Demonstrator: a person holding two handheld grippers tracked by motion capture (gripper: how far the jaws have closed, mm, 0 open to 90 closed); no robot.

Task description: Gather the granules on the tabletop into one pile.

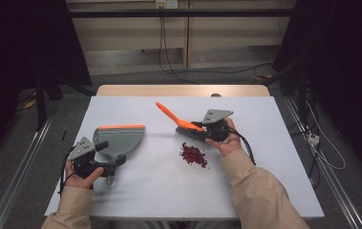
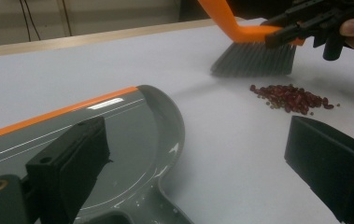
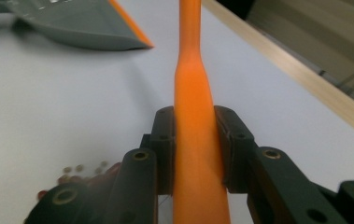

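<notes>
A grey dustpan (image 1: 121, 137) with an orange front lip lies flat on the white table (image 1: 159, 191) at the left. My left gripper (image 1: 110, 153) sits at its handle end, and its jaws stand wide apart in the left gripper view (image 2: 198, 140). One jaw is over the pan (image 2: 132, 140) and the other is off to the side, so neither pad presses on it. My right gripper (image 1: 202, 130) is shut on the orange handle of a brush (image 1: 169, 113). Its dark bristles (image 2: 254, 58) hang just behind a small pile of red beans (image 1: 194, 155). The right gripper's (image 3: 196, 126) pads clamp the handle (image 3: 191, 84) on both sides.
A wooden strip (image 1: 183, 90) runs along the table's far edge. Cables (image 1: 169, 52) trail over the floor behind it. The beans (image 2: 291, 97) lie between the brush and the pan, with bare white surface around them.
</notes>
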